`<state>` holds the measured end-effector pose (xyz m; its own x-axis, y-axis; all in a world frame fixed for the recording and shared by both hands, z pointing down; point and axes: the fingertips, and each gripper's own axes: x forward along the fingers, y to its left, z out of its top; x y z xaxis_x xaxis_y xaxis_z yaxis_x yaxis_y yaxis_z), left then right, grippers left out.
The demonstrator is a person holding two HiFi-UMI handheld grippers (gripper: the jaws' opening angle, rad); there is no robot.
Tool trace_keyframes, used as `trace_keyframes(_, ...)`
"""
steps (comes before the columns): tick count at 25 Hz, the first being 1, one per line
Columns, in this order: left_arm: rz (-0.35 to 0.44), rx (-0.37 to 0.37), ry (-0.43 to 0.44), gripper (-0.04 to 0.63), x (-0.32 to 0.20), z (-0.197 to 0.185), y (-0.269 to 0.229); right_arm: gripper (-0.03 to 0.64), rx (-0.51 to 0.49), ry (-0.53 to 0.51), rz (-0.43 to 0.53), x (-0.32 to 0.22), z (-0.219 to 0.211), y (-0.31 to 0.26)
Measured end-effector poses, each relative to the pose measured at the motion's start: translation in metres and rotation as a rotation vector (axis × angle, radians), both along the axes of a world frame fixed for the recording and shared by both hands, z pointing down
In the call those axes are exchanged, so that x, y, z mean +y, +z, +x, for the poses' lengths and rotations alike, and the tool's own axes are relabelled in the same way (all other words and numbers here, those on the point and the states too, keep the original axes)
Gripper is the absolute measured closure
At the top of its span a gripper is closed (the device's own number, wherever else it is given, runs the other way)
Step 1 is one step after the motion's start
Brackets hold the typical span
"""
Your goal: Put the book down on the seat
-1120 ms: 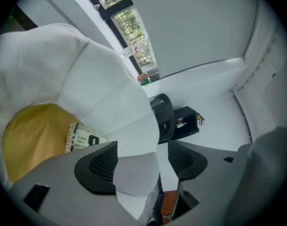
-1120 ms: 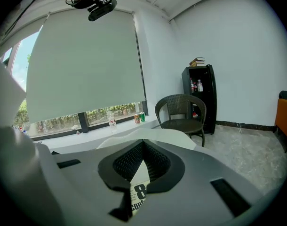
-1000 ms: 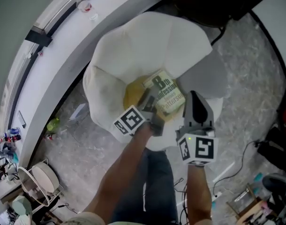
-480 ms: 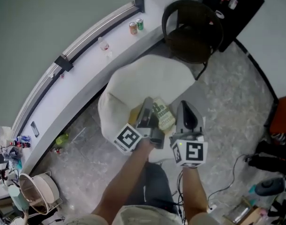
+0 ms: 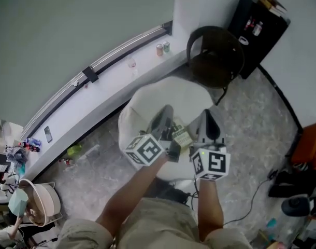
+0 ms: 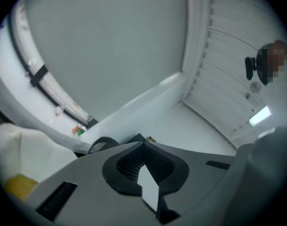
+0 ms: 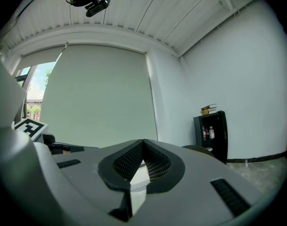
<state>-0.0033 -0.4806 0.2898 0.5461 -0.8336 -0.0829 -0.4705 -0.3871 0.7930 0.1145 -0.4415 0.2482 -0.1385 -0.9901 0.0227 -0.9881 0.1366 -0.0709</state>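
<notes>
Below, book (image 5: 182, 137) lying on white armchair (image 5: 163, 95) seat.

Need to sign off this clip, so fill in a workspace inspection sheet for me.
Surface: white armchair seat on grey floor.
Job's things: book lying on the seat, free of both claws.
Clutter: two cans on the window ledge; green object on the floor.
Grippers: left claw shut, jaws just closed, empty; right claw shut, empty; both held over the seat.
Cables: thin cable on the floor, right side.
Surroundings: black chair, black cabinet.
</notes>
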Motion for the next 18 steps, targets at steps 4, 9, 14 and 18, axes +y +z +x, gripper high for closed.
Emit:
trace_keyframes(4,0.178,-0.342,-0.045,0.589,0.005,-0.007,-0.031,0.614,0.037,-0.036,0.035,0.005,-0.008,-0.028)
trace_keyframes(9,0.408,-0.725,-0.082,0.589,0.014,-0.007,-0.064,0.614,0.095,-0.07,0.059,0.01,-0.024,-0.044)
trace_keyframes(14,0.549,-0.897,-0.109,0.589,0.021,-0.009,-0.088,0.614,0.131,-0.086,0.062,0.017,-0.036,-0.051)
trace_keyframes(18,0.535,-0.871,-0.117,0.589,0.021,-0.017,-0.094,0.614,0.134,-0.086,0.054,0.019,-0.04,-0.051)
